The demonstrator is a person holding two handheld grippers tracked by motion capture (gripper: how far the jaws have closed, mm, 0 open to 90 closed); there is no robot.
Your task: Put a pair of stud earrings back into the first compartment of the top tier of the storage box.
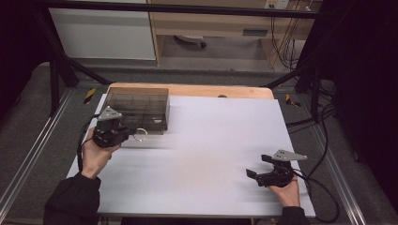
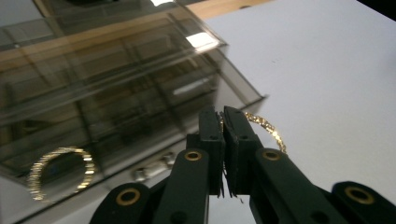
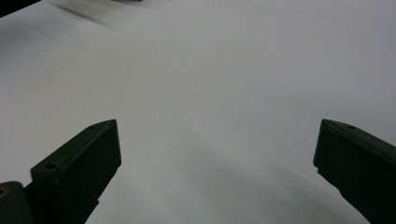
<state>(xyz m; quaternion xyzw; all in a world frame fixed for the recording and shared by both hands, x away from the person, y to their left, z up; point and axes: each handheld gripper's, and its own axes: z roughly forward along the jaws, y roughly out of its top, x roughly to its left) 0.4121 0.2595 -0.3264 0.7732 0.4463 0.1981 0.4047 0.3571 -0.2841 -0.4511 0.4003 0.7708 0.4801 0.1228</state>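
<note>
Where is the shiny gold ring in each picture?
High view: the gold ring is at the left gripper's tip, just in front of the smoky box.
Left gripper view: it is pinched between the jaws.
Right gripper view: not seen.
Shared landmark: the smoky box.

glittery gold ring, pinched upright, beside smoky clear compartment box

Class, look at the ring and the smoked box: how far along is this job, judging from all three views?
Done: the left gripper has its jaws shut on the gold ring, beside the box. In hand: the ring is held at the box's front, and a reflection of it shows in the glossy wall. Left: the box looks closed, so the ring probably still has to go inside. The right gripper sits open on the sheet.
</note>
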